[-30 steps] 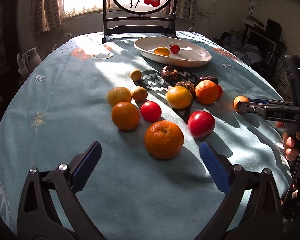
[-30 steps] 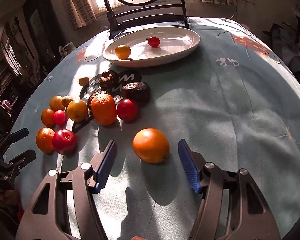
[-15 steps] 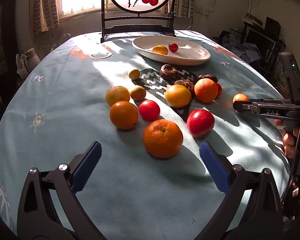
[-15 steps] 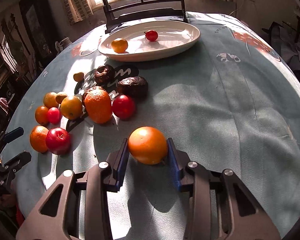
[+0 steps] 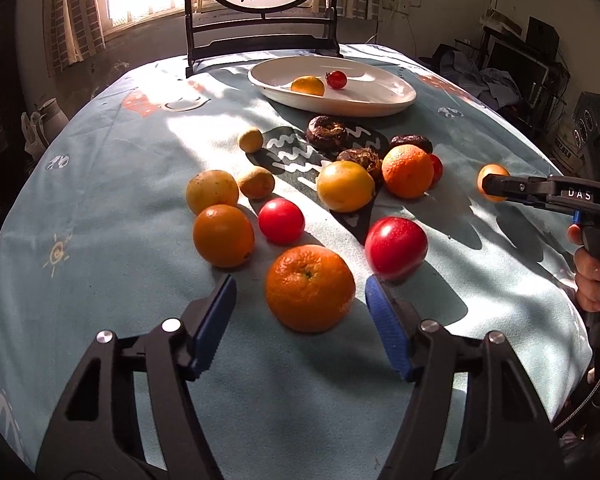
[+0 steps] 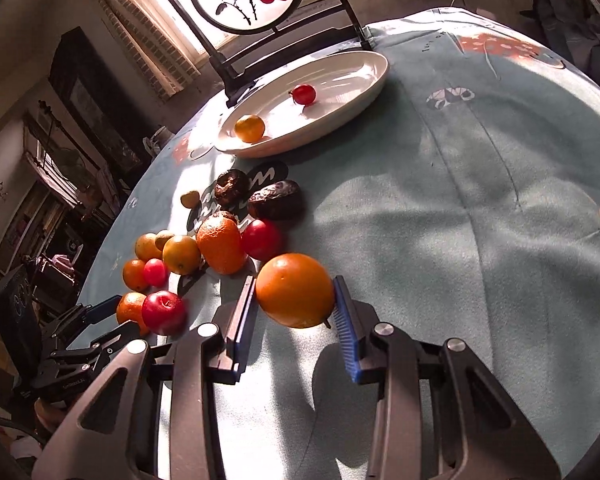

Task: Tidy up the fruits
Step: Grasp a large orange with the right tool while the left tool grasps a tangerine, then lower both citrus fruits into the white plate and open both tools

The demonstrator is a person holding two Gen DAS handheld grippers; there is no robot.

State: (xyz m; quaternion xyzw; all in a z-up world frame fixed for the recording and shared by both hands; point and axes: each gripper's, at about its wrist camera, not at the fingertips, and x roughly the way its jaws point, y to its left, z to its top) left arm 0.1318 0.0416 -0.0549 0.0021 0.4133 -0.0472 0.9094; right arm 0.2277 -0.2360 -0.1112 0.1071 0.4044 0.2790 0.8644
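- Spreading under everything is the round table (image 5: 112,184) in its pale blue cloth, half in window sun, half in shadow.
- At the far side sits the white oval plate (image 6: 364,80), holding a small yellow citrus (image 6: 249,128) and a small red fruit (image 6: 303,93); most of it is bare.
- Near the middle lies the loose cluster of fruit (image 5: 344,186): oranges, red ones, yellow ones and a few dark shrivelled pieces, some touching.
- The right gripper (image 6: 294,312) pinches a smooth orange (image 6: 295,290) between its blue pads, and the fruit looks raised off the cloth with its shadow below.
- The left gripper (image 5: 300,320) is spread wide, a dimpled orange (image 5: 310,288) between its fingers but untouched, a red fruit (image 5: 396,248) just beside the right-hand finger.
- To do this step well, I'd judge the right hand should carry its orange level over the cluster and lower it onto bare plate before letting go, since round fruit rolls.
- The left should close squarely on the orange's widest part and keep clear of the red neighbour.
- Only the right camera shows the pads against the orange; the left camera shows just a sliver of it behind the finger tip, but gives the cluster's spacing far better.
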